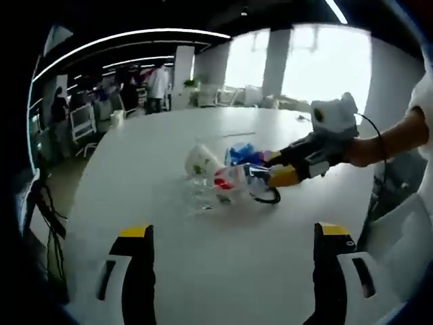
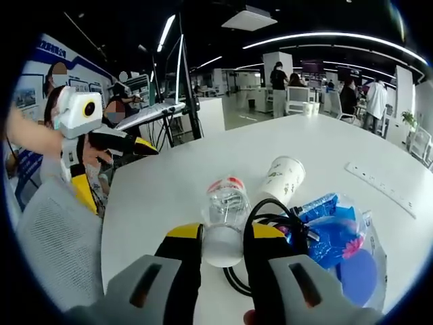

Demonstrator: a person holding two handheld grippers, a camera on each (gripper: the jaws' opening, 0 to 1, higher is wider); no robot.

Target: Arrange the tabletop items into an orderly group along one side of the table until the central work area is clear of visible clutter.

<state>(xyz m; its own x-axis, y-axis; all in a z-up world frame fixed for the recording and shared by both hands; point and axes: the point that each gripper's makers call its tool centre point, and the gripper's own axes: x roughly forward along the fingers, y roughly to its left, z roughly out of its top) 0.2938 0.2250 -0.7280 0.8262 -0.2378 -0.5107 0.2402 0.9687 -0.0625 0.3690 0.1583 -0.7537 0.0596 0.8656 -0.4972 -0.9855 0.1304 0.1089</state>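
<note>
Right gripper (image 2: 223, 237) pinching clear bottle (image 2: 225, 215) on white table (image 2: 162, 189), paper cup (image 2: 281, 177) beside, left gripper (image 1: 230, 237) spread, black cable (image 2: 270, 220) clear in right gripper view.

Nothing can be read: the print on the paper cup (image 2: 281, 179), the bottle's label (image 2: 225, 185) and the wall poster (image 2: 40, 68) is too blurred.

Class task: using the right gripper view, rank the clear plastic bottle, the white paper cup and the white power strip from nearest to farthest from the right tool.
1. Clear plastic bottle: between the jaws of the right tool.
2. White paper cup: lying just beyond the bottle, slightly to the right.
3. White power strip: far right on the table, well past the cup.
</note>
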